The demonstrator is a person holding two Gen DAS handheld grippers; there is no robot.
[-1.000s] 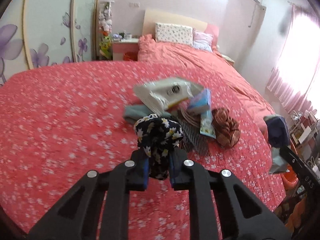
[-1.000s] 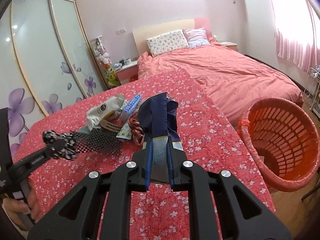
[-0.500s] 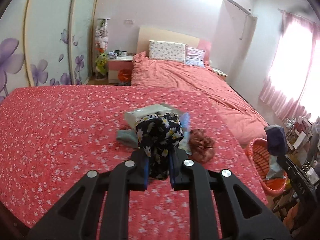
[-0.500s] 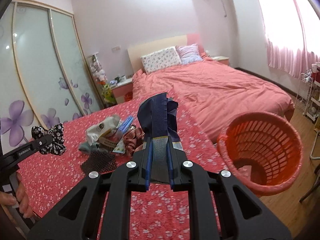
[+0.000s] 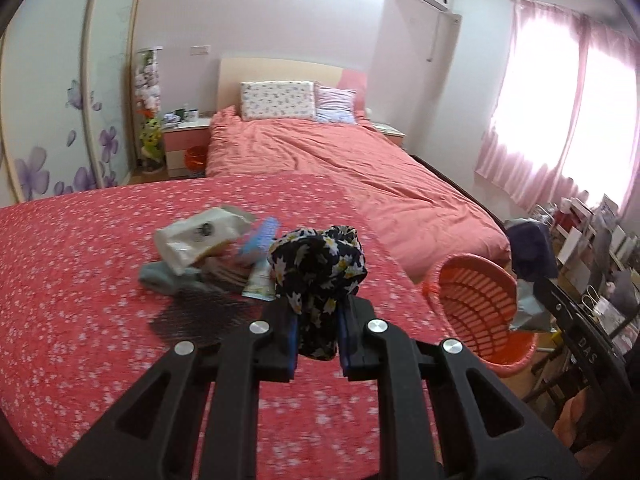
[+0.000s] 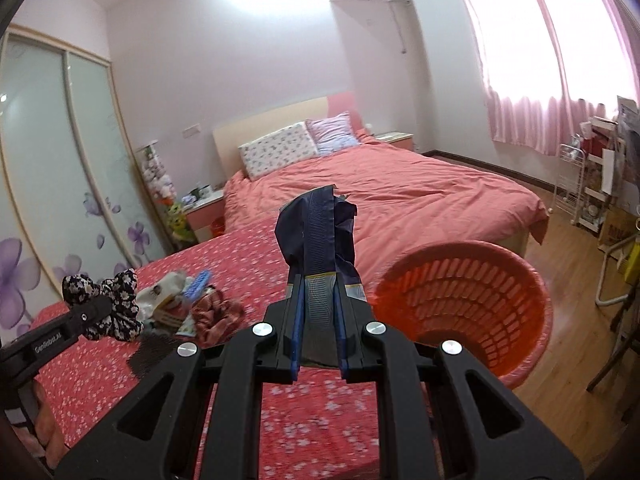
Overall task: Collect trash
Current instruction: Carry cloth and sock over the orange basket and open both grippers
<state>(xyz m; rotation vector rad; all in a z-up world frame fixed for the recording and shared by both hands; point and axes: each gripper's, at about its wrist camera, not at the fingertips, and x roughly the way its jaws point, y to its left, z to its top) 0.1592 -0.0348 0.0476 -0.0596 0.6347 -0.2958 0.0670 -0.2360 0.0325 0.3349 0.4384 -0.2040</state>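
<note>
My left gripper (image 5: 318, 330) is shut on a black floral scrunchie (image 5: 318, 266) and holds it above the red flowered cloth (image 5: 80, 280). It also shows in the right wrist view (image 6: 102, 302). My right gripper (image 6: 318, 334) is shut on a dark blue snack wrapper (image 6: 316, 236), held up left of the orange basket (image 6: 464, 304). The basket also shows at the right of the left wrist view (image 5: 476, 300), with the wrapper (image 5: 530, 254) over its far rim. A pile of trash (image 5: 212, 252) lies on the cloth: a white packet, a blue item, a grey rag, black mesh.
A brown-red scrunchie (image 6: 216, 314) lies by the pile. A bed with a pink cover (image 5: 320, 160) stands beyond the cloth. A nightstand (image 5: 182, 140) and sliding wardrobe doors (image 6: 60, 168) are at the left. A cluttered rack (image 6: 592, 184) stands by the window at the right.
Both grippers have risen and pulled back from the pile with their items. The orange basket has come into the left wrist view and sits closer to centre in the right wrist view.
</note>
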